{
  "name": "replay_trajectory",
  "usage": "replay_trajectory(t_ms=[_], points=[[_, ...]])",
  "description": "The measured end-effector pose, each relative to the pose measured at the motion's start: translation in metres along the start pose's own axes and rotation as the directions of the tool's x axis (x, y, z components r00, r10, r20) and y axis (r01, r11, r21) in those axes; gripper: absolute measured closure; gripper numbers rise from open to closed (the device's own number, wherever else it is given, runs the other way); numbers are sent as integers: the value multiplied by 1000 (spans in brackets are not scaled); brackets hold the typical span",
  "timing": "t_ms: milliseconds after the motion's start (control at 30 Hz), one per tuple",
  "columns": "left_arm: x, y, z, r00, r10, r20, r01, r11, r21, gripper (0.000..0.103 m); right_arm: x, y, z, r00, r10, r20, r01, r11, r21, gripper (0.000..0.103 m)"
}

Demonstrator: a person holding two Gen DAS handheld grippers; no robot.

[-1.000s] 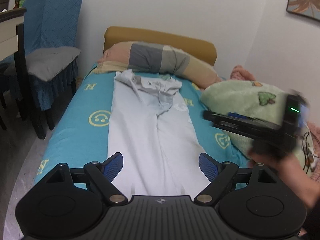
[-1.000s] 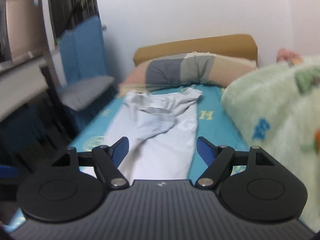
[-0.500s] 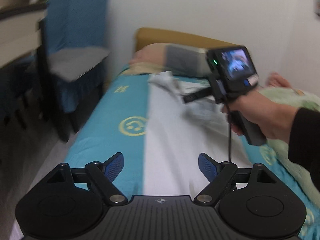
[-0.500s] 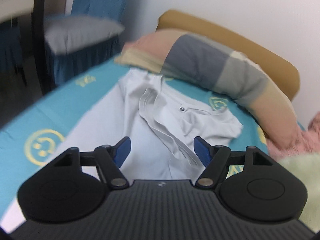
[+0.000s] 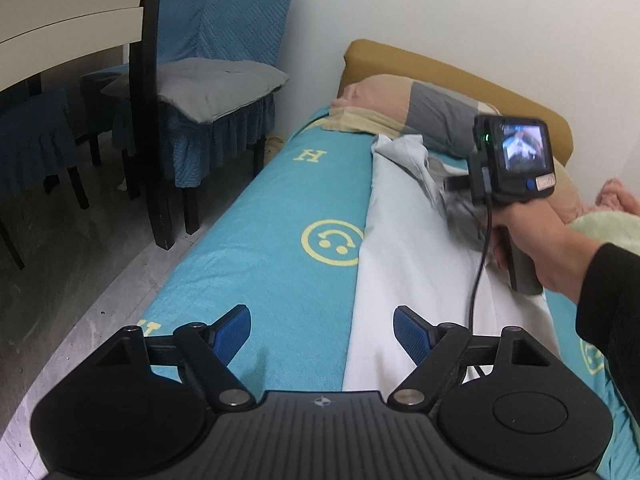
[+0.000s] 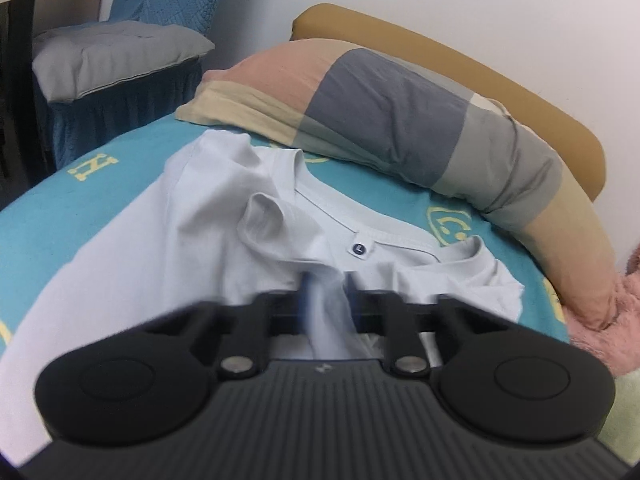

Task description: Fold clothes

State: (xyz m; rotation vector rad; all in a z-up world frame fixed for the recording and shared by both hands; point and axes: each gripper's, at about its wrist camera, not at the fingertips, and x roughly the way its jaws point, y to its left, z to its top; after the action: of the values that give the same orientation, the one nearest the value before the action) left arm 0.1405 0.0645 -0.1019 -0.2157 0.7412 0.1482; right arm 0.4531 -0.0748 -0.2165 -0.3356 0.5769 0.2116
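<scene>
While pale t-shirt (image 6: 180, 232) lies along bed (image 5: 256, 248), right gripper (image 6: 326, 292) fingers clamped on fabric fold near collar; left gripper (image 5: 322, 330) fingers apart over shirt's near-left edge.

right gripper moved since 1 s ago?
Yes. The right gripper has advanced toward the pillow at the bed's head, and its jaws have closed on the shirt.

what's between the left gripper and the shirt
Nothing visible. The left gripper is open, with only bare sheet under it and the shirt edge right beside its right finger. The right gripper is farther up, already shut on a fold near the collar.
</scene>
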Motion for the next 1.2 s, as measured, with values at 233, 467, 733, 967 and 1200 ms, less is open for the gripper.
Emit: replay_trajectory(t_ms=[233, 467, 733, 967, 1200], points=[[-3, 7, -11, 1000, 20, -9, -20, 1000, -22, 23, -7, -56, 2, 979, -169, 115, 125, 941, 315, 97], [15, 7, -8, 998, 15, -58, -15, 1000, 2, 23, 12, -71, -17, 986, -166, 30, 147, 933, 328, 94], [14, -2, -3, 998, -20, -65, 22, 999, 29, 22, -57, -82, -23, 996, 76, 36, -84, 861, 502, 34], [2, 7, -4, 982, -115, -149, 114, 993, -13, 21, -192, -71, -63, 985, 171, 12, -152, 839, 522, 34], [-21, 21, -16, 965, -145, -219, 136, 989, -56, 19, -310, -79, -156, 945, 287, -158, -111, 734, 670, 34]])
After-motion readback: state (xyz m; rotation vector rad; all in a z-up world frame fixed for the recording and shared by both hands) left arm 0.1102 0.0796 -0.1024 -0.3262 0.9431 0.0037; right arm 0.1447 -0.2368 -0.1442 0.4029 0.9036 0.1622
